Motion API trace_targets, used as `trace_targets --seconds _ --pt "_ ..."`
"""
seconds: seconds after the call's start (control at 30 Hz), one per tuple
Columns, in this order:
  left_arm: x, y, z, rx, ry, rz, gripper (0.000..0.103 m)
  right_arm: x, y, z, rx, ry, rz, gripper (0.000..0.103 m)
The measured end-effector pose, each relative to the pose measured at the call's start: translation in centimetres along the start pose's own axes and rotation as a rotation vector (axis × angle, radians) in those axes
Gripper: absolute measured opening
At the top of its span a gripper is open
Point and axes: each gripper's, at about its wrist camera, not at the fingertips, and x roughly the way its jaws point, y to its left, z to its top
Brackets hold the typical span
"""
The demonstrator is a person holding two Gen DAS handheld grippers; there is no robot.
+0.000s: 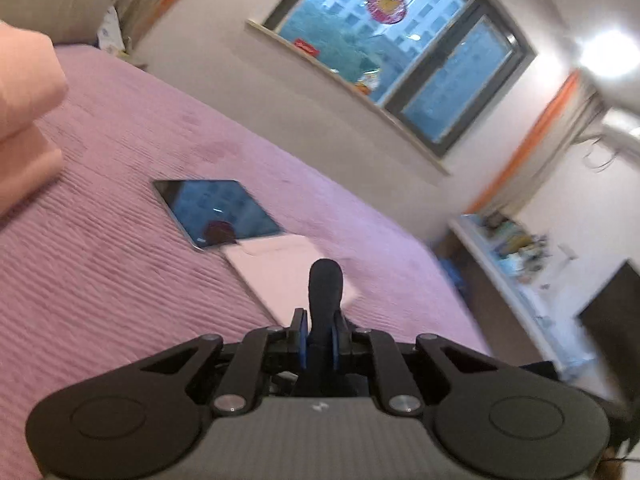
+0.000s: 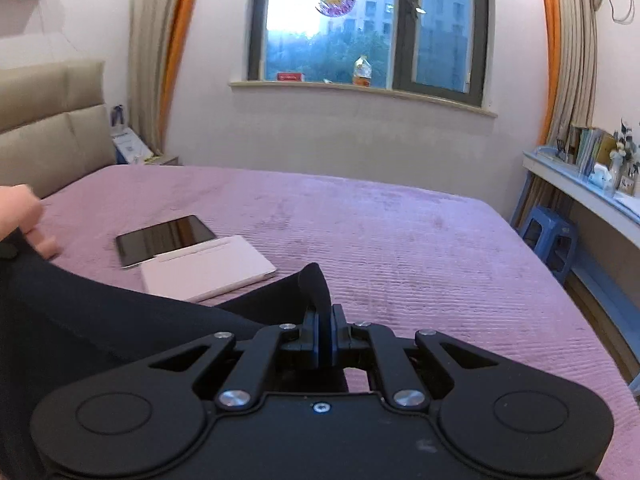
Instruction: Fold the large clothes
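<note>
1. Left gripper [image 1: 320,338]: jaws pinched on a bunched edge of dark garment [image 1: 325,292], fabric sticking up between the blue pads. Left view tilted and blurred.
2. Right gripper [image 2: 325,338]: jaws together, clamped on another edge of the same dark garment [image 2: 120,320]; cloth runs from the jaws off to the left and down across the lower left of the right wrist view.
3. Garment held at two points over the pink ribbed bedspread [image 2: 400,248], apparently slung between the grippers; shape and type unclear, most of it out of frame.
4. Progress judged early: no crease or neat fold visible anywhere, garment not laid flat. Left to do, likely: spread it on the bed, then make the folds.
5. Clutter in the landing zone: tablet [image 2: 164,238] flat on the bed, white cover or keyboard case [image 2: 208,268] touching it, both just beyond the cloth edge. Risk of draping over them.
6. Person's hand [image 2: 24,216] at the left edge of the right view, near the garment's far end.
7. Window [image 2: 368,28] and shelf [image 2: 580,184] behind, well apart from the work.
</note>
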Motion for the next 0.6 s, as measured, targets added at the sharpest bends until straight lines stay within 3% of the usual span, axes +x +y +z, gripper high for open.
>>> trace_targets --seconds 0.17,0.27,0.33,0.37,0.4,0.43,0.5,0.6 --pt "7.4 1.4 -2.6 0.084 0.113 0.202 0.013 10.3 -0.1 -3.1 0.043 0.185 -0.044 0.006" --pt "10.3 2.0 -5.0 0.124 0.163 0.275 0.015 14.0 0.1 -6.0 0.022 0.277 -0.104 0.007" --pt "10.4 2.4 -6.0 0.151 0.18 0.313 0.027 15.6 -0.1 -7.4 0.033 0.336 -0.117 0.012" --pt "10.1 2.5 -6.4 0.168 0.185 0.327 0.029 16.0 -0.1 -7.8 0.034 0.352 -0.121 0.015" --pt "9.8 2.5 -6.5 0.183 0.182 0.341 0.032 16.0 -0.2 -7.8 0.027 0.352 -0.127 0.023" --pt "9.1 2.1 -6.5 0.203 0.174 0.357 0.033 15.6 -0.2 -7.7 0.019 0.349 -0.131 0.038" --pt "7.8 1.3 -6.3 0.232 0.158 0.383 0.031 14.3 -0.7 -6.9 0.034 0.342 -0.133 0.052" --pt "2.9 -1.7 -6.3 0.293 0.071 0.425 0.031 10.0 -0.9 -5.1 0.08 0.31 -0.109 0.052"
